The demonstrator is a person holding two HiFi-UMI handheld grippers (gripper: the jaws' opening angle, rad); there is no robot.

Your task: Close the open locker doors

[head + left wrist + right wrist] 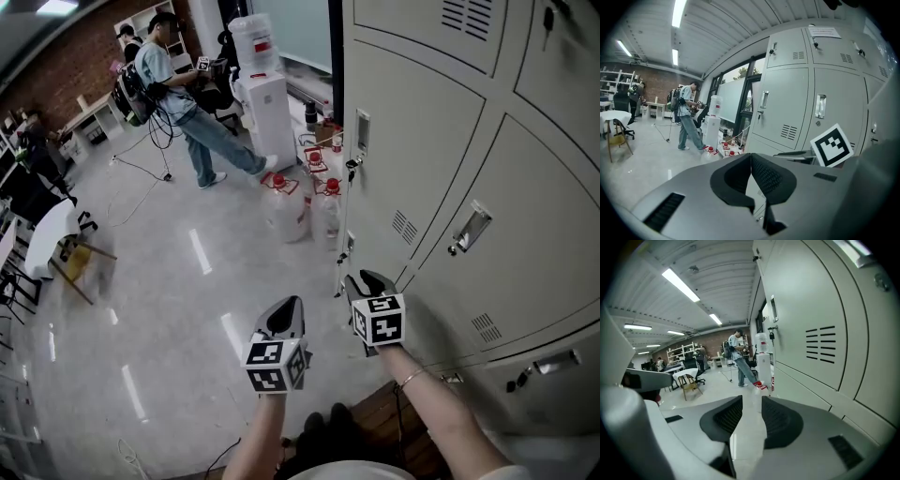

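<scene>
Nearest, two forearms hold grippers bearing black-and-white marker cubes. The left gripper [286,309] has its jaws pressed together on nothing. The right gripper [367,281], close to the lockers, has its jaws parted and empty. Grey lockers [450,141] fill the right side, and every door in view sits flush. A person [178,94] stands by a white water dispenser [264,103]. Red-capped bottles [286,202] stand at the lockers' end. A paper label [824,32] on a top door is too small to read.

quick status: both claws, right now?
Left claw: closed, nothing in it.
Right claw: open, nothing in it.
</scene>
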